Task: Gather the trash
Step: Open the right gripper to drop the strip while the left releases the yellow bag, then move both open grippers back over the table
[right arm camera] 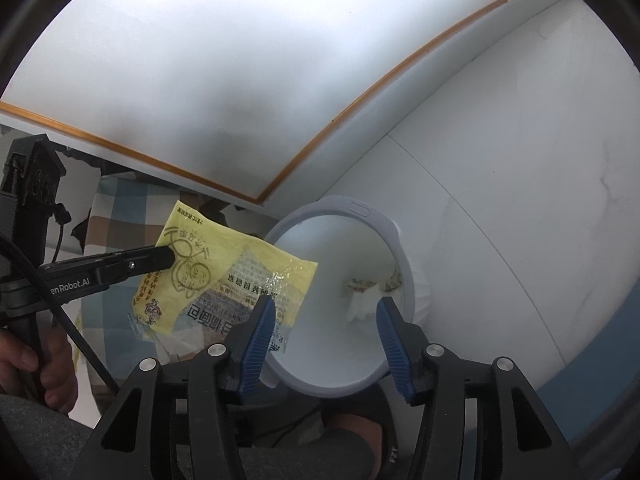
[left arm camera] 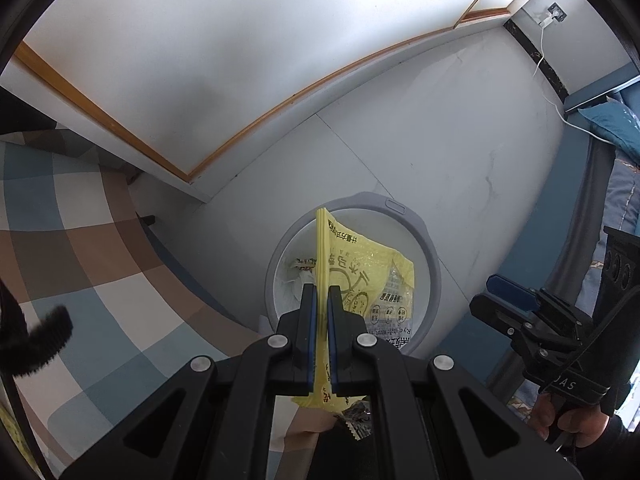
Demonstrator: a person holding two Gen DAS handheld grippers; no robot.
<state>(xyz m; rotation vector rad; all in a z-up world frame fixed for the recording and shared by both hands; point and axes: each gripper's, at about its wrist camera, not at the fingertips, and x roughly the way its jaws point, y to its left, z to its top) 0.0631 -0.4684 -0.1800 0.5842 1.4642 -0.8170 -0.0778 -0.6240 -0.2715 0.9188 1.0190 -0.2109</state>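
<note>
Now: left gripper (left arm camera: 322, 300) clamped on yellow wrapper (left arm camera: 368, 276) over the grey bin's rim (left arm camera: 432, 264) — right gripper (right arm camera: 326, 312) jaws apart, empty.

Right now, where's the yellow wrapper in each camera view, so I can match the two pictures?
Left wrist view: the yellow wrapper sits lower centre, pinched edge-on in the left gripper, over the bin.
Right wrist view: the wrapper lies left of centre, seen flat, with the left gripper entering from the left.
Shared landmark: the round grey trash bin.
</note>
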